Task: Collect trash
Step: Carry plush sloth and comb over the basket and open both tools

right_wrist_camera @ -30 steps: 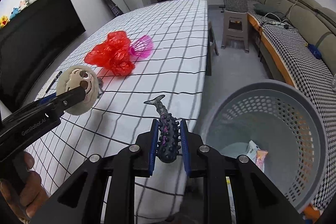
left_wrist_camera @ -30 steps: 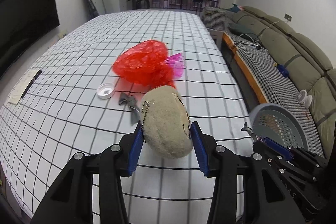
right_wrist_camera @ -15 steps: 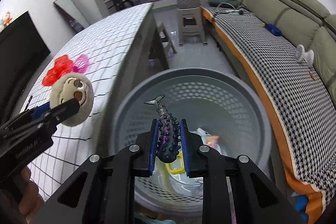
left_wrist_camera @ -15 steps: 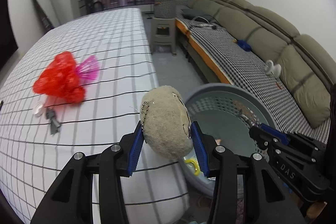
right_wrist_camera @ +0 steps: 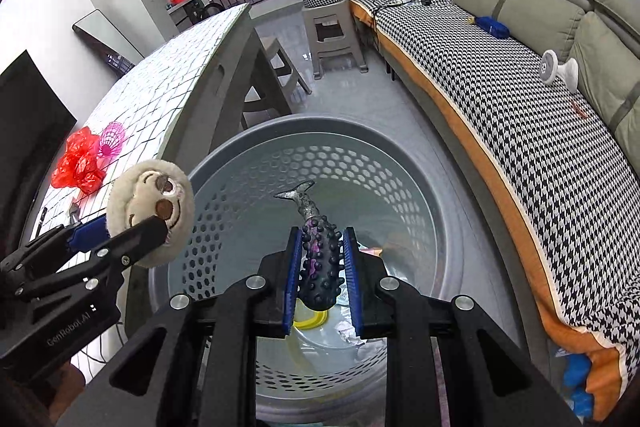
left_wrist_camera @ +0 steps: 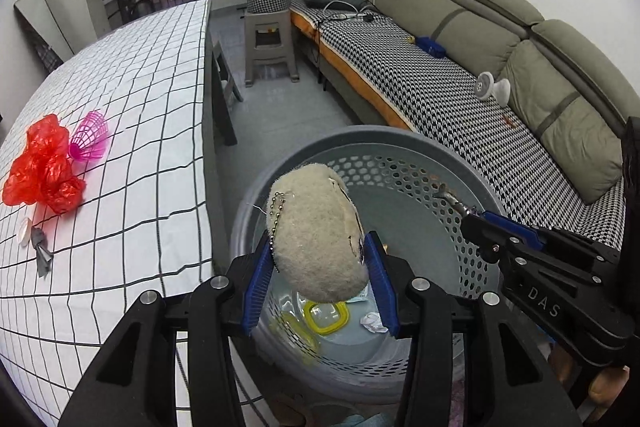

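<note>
- Left hand-held gripper (left_wrist_camera: 318,283): clamped on plush (left_wrist_camera: 316,233), held above basket (left_wrist_camera: 404,143); plush beige, round, smiling face, bead chain.
- Right hand-held gripper (right_wrist_camera: 320,281): clamped on fish toy (right_wrist_camera: 318,261), over basket; dark, knobbed, silvery tail.
- Basket: grey, perforated, holding scraps.
- Counter (left_wrist_camera: 120,99): red bag (left_wrist_camera: 40,167), pink shuttlecock (left_wrist_camera: 90,141).

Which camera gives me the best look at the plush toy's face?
Right wrist view: the plush toy, clamped in the left gripper, turns its smiling face and eye patches toward that camera. The left wrist view shows only its fuzzy back and bead chain.
</note>
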